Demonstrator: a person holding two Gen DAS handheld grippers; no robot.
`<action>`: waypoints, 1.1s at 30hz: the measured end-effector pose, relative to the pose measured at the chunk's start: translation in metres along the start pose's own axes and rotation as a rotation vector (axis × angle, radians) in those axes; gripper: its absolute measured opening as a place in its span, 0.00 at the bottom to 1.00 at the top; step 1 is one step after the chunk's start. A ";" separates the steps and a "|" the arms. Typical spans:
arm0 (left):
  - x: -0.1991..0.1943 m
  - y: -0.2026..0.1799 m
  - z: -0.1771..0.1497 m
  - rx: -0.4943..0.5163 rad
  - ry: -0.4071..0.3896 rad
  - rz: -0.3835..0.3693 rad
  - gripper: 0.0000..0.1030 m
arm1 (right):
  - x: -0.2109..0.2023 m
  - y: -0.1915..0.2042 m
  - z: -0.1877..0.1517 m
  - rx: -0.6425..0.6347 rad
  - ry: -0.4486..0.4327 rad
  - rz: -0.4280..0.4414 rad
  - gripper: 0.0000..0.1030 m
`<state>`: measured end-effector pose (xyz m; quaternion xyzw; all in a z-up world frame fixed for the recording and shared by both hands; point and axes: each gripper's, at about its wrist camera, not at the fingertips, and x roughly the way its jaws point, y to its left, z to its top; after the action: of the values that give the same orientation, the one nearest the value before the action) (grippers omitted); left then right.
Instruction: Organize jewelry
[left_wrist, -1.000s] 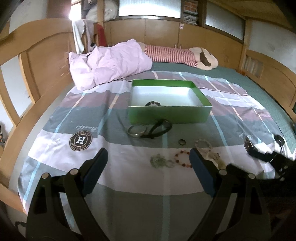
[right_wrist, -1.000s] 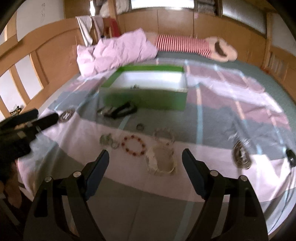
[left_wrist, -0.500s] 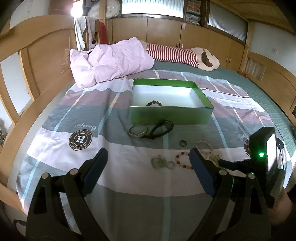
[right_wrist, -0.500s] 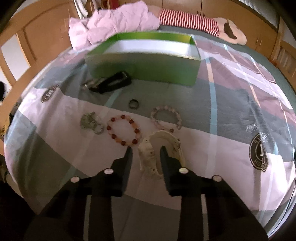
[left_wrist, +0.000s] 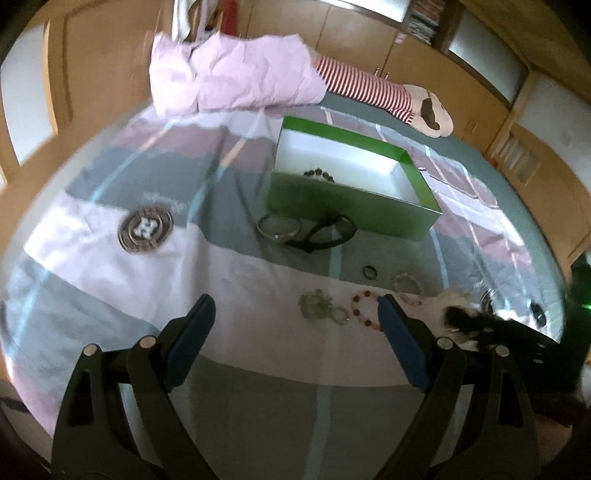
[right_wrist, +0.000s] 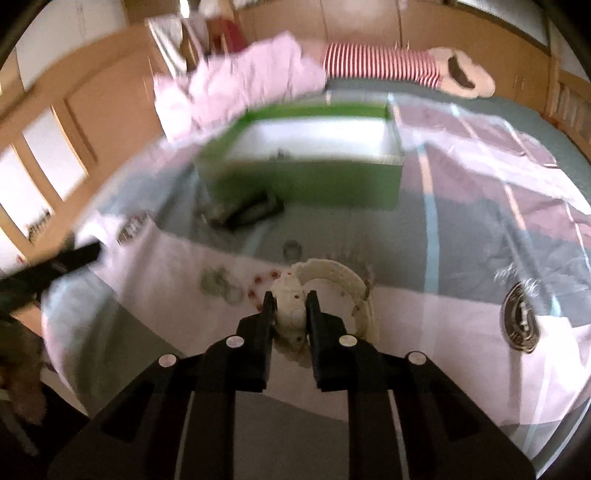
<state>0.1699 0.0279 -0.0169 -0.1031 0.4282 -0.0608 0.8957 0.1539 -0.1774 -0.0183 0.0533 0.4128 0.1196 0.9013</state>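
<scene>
One cream bracelet (right_wrist: 334, 280) pinched by right gripper (right_wrist: 290, 308), jaws just closing on it; thin grip may slip before box (right_wrist: 317, 181). Left gripper (left_wrist: 295, 325) wide, empty.

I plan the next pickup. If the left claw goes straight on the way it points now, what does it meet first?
Probably the pale green bead cluster on the bedspread, lying between the open claw tips. The red bead bracelet lies just right of it. Depth is unclear.

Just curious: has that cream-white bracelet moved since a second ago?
Yes. The cream bracelet is lifted off the bedspread, toward the green box, clamped in the just-closed right gripper.
</scene>
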 end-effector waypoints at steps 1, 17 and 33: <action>0.004 0.000 -0.001 -0.002 0.005 0.007 0.85 | -0.005 -0.003 0.002 0.011 -0.009 0.002 0.17; 0.104 -0.069 -0.060 0.311 0.148 0.085 0.54 | -0.016 -0.018 0.003 0.051 0.024 0.047 0.17; 0.141 -0.072 -0.041 0.291 0.089 0.137 0.49 | -0.018 -0.023 0.002 0.063 0.028 0.037 0.17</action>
<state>0.2253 -0.0757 -0.1314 0.0601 0.4602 -0.0655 0.8833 0.1477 -0.2043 -0.0087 0.0874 0.4278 0.1239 0.8911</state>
